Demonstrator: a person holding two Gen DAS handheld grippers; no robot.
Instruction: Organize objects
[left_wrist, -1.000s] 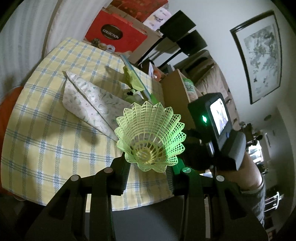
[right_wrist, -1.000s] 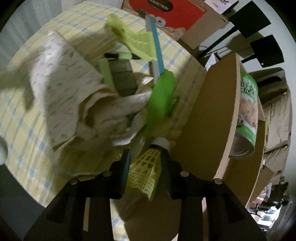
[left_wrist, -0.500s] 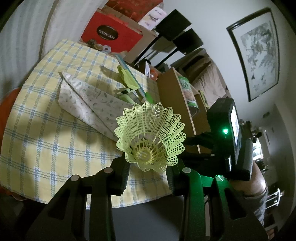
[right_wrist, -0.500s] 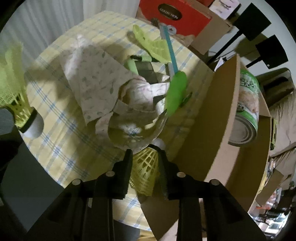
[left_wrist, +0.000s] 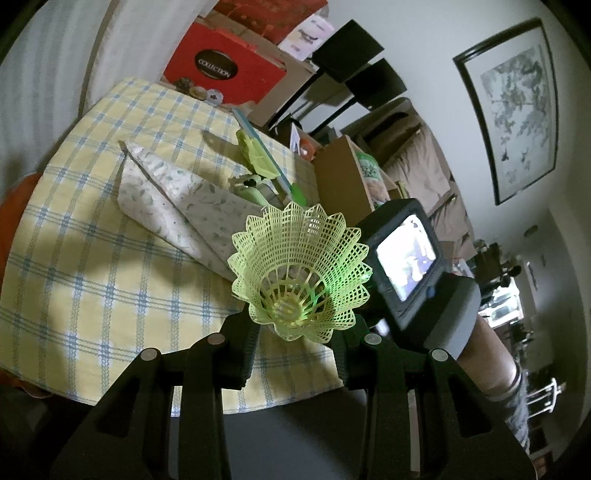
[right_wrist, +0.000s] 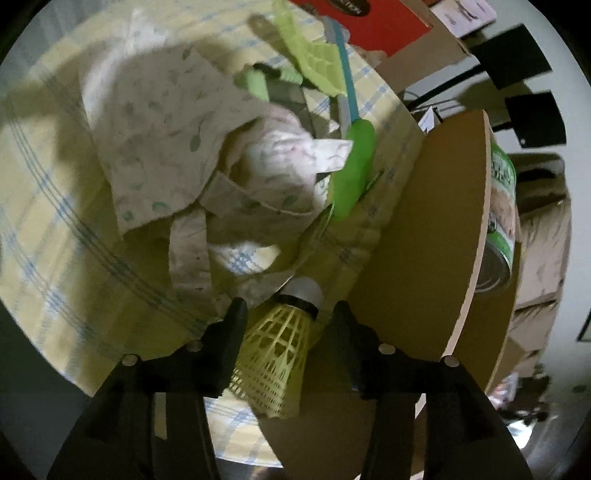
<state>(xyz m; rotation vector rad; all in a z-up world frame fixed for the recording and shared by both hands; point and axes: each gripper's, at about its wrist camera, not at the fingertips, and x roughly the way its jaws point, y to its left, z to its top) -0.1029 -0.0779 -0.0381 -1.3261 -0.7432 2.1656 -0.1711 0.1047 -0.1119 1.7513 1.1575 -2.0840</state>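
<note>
One desk (left_wrist: 92, 229) under a yellow-and-blue checked cloth, one brown board (right_wrist: 417, 236) standing at its edge, one leaf-print fabric pouch (right_wrist: 155, 147), one green can (right_wrist: 498, 206) behind the board, two yellow-green mesh shuttlecocks.

Shuttlecock A (left_wrist: 301, 275): open lattice skirt faces the left wrist camera, base down between the left tongs (left_wrist: 295, 336), which pinch it at the narrow end, above the desk's near edge.

Shuttlecock B (right_wrist: 277, 350): white cork tip with black band pointing away, skirt toward the right wrist camera. It sits between the right tongs (right_wrist: 286, 314), which have just been opening; jaws now spread, a gap shows on the right side. Whether the left pad touches: cannot tell. B is at the pouch's open mouth, beside the board.

Left view only: shuttlecock A, right tool's lit screen, framed picture (left_wrist: 513, 107) on wall.
Right view only: shuttlecock B, pouch mouth open and crumpled.
</note>
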